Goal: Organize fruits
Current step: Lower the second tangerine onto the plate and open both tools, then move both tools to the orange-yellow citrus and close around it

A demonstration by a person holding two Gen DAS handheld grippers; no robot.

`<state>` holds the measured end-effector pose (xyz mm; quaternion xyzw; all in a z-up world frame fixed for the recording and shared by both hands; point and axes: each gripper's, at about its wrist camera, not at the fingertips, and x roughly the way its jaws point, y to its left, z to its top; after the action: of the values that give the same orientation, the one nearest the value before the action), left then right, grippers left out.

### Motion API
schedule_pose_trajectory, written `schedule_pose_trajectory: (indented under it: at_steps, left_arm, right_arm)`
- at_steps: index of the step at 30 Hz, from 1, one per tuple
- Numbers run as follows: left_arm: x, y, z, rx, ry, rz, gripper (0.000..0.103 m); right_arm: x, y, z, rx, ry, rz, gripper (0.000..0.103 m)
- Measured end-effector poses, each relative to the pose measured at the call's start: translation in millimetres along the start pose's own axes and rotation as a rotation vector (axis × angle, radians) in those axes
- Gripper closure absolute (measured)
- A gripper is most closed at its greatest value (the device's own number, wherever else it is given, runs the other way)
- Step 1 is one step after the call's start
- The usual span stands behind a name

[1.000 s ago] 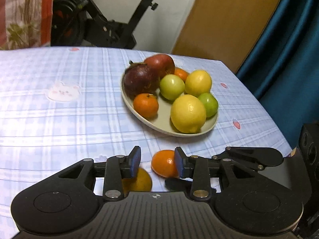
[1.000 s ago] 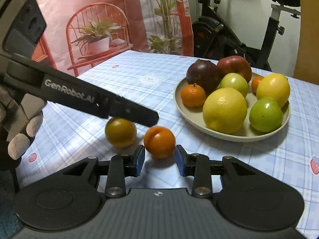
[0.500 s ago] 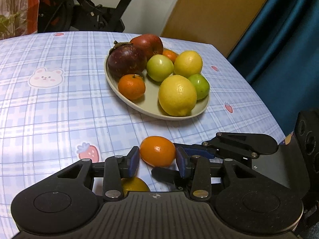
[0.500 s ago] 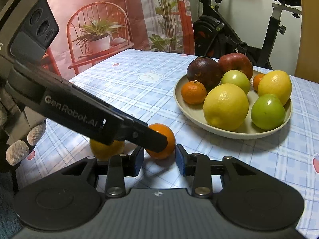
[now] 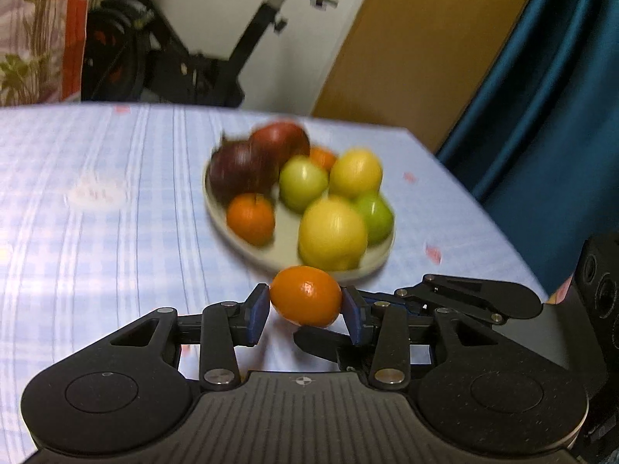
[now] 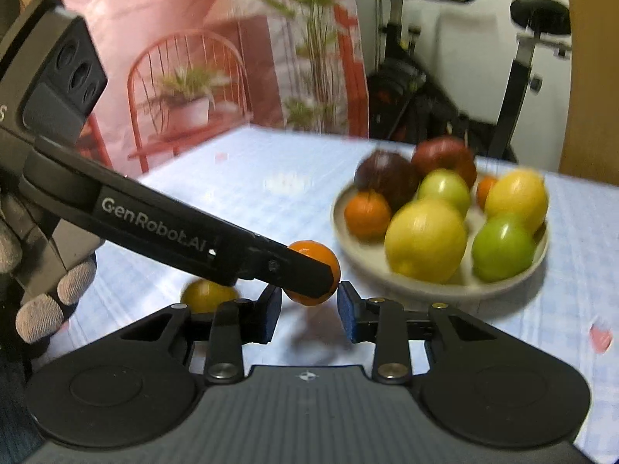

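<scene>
A small orange fruit (image 5: 305, 295) hangs above the blue checked tablecloth with my left gripper (image 5: 305, 309) shut on it, its blue pads pressing both sides. In the right wrist view the same orange fruit (image 6: 317, 257) shows behind a left fingertip (image 6: 309, 274), just beyond my right gripper (image 6: 307, 311). The right jaws are closing to their narrowest, with nothing between them. The beige plate (image 5: 241, 249), also in the right view (image 6: 456, 290), lies just past the held fruit and carries lemons, green fruits, oranges and dark red fruits. A yellow-orange fruit (image 6: 207, 295) lies on the cloth at the left.
The right gripper's fingers (image 5: 321, 342) cross under the left jaws. A gloved hand (image 6: 42, 301) holds the left gripper. An exercise bike (image 5: 185, 58) stands behind the table, a blue curtain (image 5: 541, 116) to the right, a red chair with a plant (image 6: 182, 92) at the back left.
My left gripper has taken hold of the orange fruit and lifted it off the cloth, nearer the plate. The yellow-orange fruit stays on the table. The right gripper has hardly moved.
</scene>
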<state>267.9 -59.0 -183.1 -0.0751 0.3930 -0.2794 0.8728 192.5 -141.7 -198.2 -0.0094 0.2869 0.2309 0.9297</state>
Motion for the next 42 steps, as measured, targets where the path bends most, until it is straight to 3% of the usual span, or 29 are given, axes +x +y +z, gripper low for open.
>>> schedule_pose_trajectory:
  at_steps: [4,11,26,36,42]
  left_arm:
    - [8,4,20,-0.039,-0.039,-0.005,0.06]
    - [33,14,37,-0.11,-0.038,-0.018,0.059]
    - [38,22,35,-0.122,-0.03,-0.011,0.059]
    - [37,18,37,-0.13,-0.002,-0.004,0.058]
    - [6,21,34,-0.106,-0.028,0.024,0.058]
  right_arm:
    - [6,-5,26,-0.03,-0.011,-0.033,0.069]
    - [25,-13,44,-0.054,0.011,-0.094,0.069]
    - [42,2,41,-0.236,0.035,-0.166,0.067]
    - [32,5,39,-0.216,0.031,-0.193,0.067]
    - [6,-1,35,-0.102,-0.012,-0.155,0.067]
